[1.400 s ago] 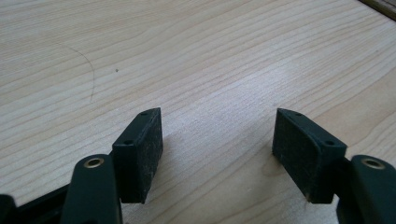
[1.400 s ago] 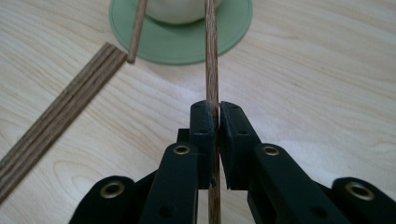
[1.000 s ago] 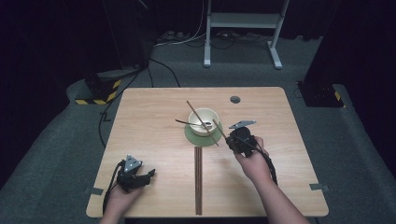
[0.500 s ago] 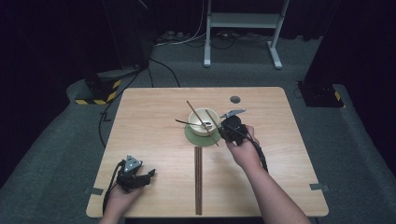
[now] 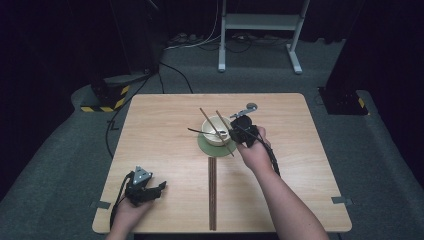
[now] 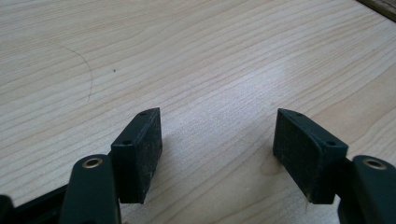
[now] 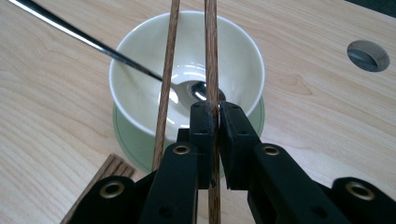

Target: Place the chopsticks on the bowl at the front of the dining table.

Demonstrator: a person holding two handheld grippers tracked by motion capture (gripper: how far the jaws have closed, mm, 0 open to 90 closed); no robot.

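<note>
Jaws of right gripper (image 7: pixel 215 108) around chopstick (image 7: pixel 211 56)

Two black handheld grippers, left gripper (image 5: pixel 150 189) topped by grey three-cornered plate, right gripper (image 7: pixel 217 109) brass-riveted, black cables trailed, forearms left unsleeved.

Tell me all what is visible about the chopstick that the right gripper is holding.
The held chopstick is a thin, straight stick of brown wood with visible grain. The right gripper is shut on it, black jaws pressing it from both sides, over the near rim of the pale bowl. It runs across the bowl's opening, roughly alongside a second chopstick that lies over the bowl. In the high view it slants up and left from the gripper. Whether it rests on the far rim cannot be told.
</note>
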